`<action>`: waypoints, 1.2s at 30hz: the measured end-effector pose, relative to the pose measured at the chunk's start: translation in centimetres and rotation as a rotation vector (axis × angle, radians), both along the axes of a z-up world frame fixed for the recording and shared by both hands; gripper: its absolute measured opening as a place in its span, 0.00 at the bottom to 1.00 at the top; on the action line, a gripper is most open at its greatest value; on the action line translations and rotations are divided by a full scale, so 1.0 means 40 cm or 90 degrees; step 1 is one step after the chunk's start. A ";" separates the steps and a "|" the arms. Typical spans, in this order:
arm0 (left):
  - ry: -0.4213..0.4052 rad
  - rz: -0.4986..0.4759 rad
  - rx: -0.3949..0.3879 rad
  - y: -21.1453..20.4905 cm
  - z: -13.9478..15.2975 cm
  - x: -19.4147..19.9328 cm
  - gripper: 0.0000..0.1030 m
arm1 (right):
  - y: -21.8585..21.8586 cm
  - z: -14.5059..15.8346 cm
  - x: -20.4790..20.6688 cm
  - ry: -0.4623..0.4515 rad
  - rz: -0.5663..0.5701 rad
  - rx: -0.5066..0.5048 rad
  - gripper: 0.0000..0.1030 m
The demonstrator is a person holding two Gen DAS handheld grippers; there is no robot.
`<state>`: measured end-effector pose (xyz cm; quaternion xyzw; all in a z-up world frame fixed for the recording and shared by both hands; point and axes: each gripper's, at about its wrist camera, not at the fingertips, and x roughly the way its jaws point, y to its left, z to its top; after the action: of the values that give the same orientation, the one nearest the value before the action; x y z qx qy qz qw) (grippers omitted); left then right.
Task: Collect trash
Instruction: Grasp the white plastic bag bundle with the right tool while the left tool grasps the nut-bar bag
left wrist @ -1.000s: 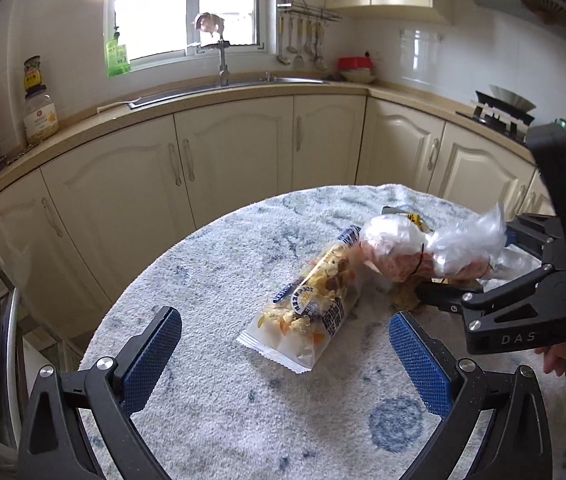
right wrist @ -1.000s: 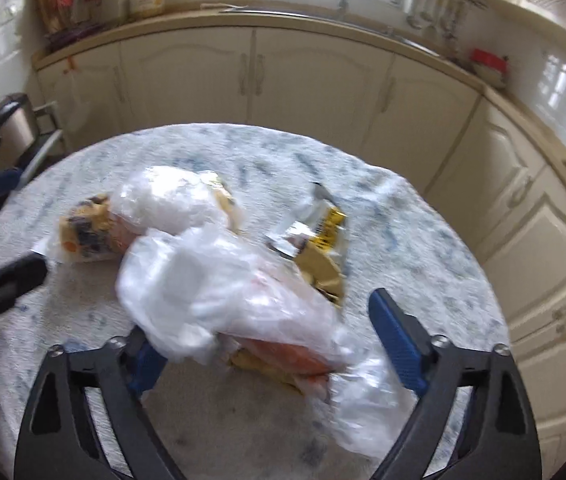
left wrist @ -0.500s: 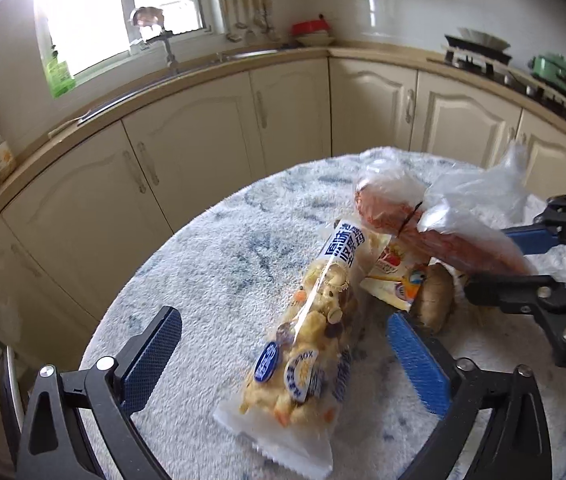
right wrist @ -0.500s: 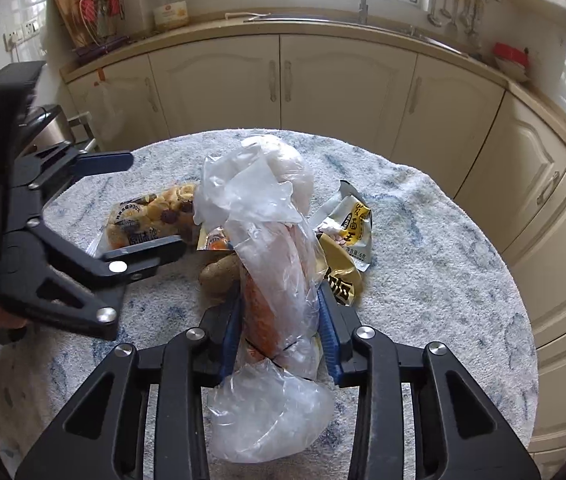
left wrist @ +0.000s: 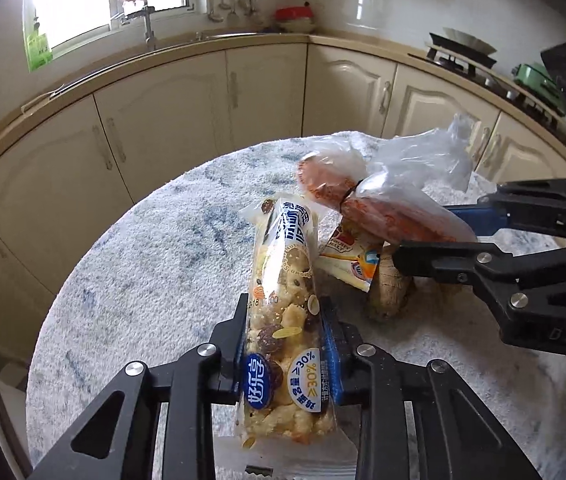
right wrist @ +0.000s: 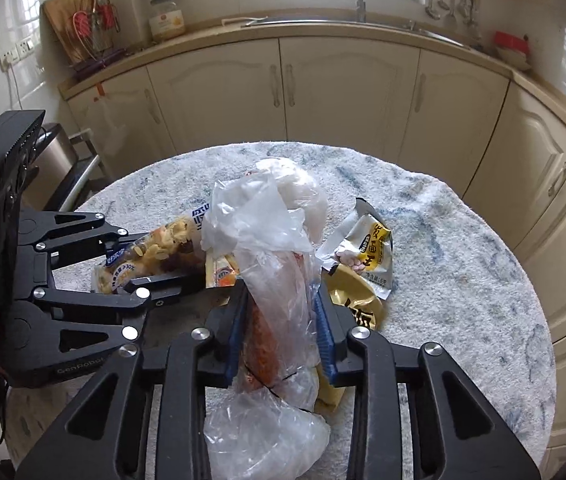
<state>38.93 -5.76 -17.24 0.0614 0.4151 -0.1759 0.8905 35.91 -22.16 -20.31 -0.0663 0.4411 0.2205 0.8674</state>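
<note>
The left gripper (left wrist: pixel 285 354), just closed on the clear snack-mix packet (left wrist: pixel 283 320), and the right gripper (right wrist: pixel 279 328), clamping the crumpled clear plastic bag (right wrist: pixel 271 264), may lose these slippery films when lifted.

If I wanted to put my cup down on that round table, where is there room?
The table's bare cloth lies on its cabinet side, beyond the pile, and right of the yellow wrapper. The near middle is crowded: snack packet, plastic bag, both tongs.
</note>
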 end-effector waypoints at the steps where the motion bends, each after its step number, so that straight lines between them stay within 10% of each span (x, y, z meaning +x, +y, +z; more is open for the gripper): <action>1: -0.003 0.004 -0.006 0.001 0.004 -0.015 0.26 | -0.004 0.005 -0.012 -0.003 -0.003 0.010 0.29; 19: -0.065 0.082 -0.080 0.107 0.039 -0.343 0.26 | -0.079 0.054 -0.265 0.001 -0.050 0.107 0.12; 21: -0.063 0.093 -0.082 0.117 0.045 -0.380 0.26 | -0.073 0.050 -0.279 0.000 -0.052 0.116 0.24; 23: -0.059 0.105 -0.088 0.132 0.044 -0.405 0.26 | -0.048 0.047 -0.279 -0.012 -0.048 0.098 0.65; 26: -0.057 0.112 -0.088 0.132 0.071 -0.446 0.26 | -0.008 0.018 -0.251 -0.013 -0.044 0.046 0.69; 28: -0.058 0.113 -0.089 0.132 0.087 -0.462 0.26 | 0.016 -0.016 -0.219 0.007 -0.033 0.022 0.66; 31: -0.060 0.120 -0.094 0.141 0.094 -0.477 0.26 | 0.046 -0.059 -0.198 0.004 -0.017 -0.018 0.30; 36: -0.071 0.122 -0.099 0.148 0.113 -0.500 0.26 | 0.039 -0.049 -0.237 0.006 -0.009 0.009 0.25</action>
<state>18.94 0.18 -12.71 -0.0385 0.3542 -0.1182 0.9269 26.45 -20.62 -22.28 -0.0561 0.4443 0.2176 0.8672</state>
